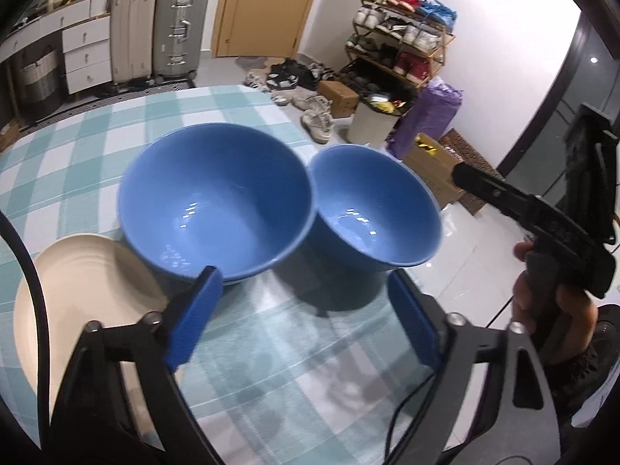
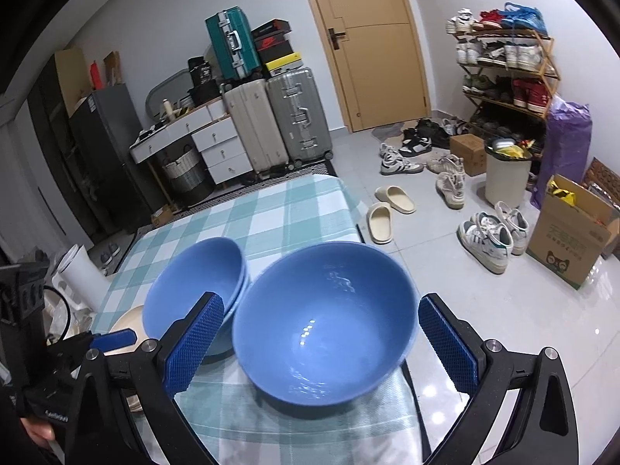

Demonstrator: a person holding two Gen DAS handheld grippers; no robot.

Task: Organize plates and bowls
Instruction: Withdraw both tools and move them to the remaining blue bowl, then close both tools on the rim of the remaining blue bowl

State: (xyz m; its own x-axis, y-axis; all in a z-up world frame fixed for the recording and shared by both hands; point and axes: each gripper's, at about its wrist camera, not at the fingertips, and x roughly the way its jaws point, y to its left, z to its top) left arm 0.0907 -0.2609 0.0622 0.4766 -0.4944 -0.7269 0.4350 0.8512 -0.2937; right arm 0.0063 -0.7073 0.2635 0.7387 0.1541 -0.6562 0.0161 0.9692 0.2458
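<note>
Two blue bowls stand side by side on the checked tablecloth (image 1: 271, 348). The bigger-looking left bowl (image 1: 215, 197) seems to rest in another blue bowl, whose rim shows beneath it. A cream plate (image 1: 89, 294) lies to its left, partly under my left finger. My left gripper (image 1: 303, 275) is open just short of both bowls, holding nothing. In the right wrist view the single bowl (image 2: 325, 329) sits at the table's right edge, framed by my open right gripper (image 2: 321, 299); its pads (image 2: 193, 345) do not press on it. The stacked bowl (image 2: 197, 283) and plate (image 2: 128, 321) lie left.
The table ends just right of the single bowl, with tiled floor (image 2: 503, 329) below. Shoes (image 2: 484, 236), slippers (image 2: 387, 209), a cardboard box (image 2: 569, 240), a bin (image 2: 507, 178) and a shoe rack (image 2: 507, 69) fill the right. Suitcases (image 2: 271, 116) and drawers stand beyond the table.
</note>
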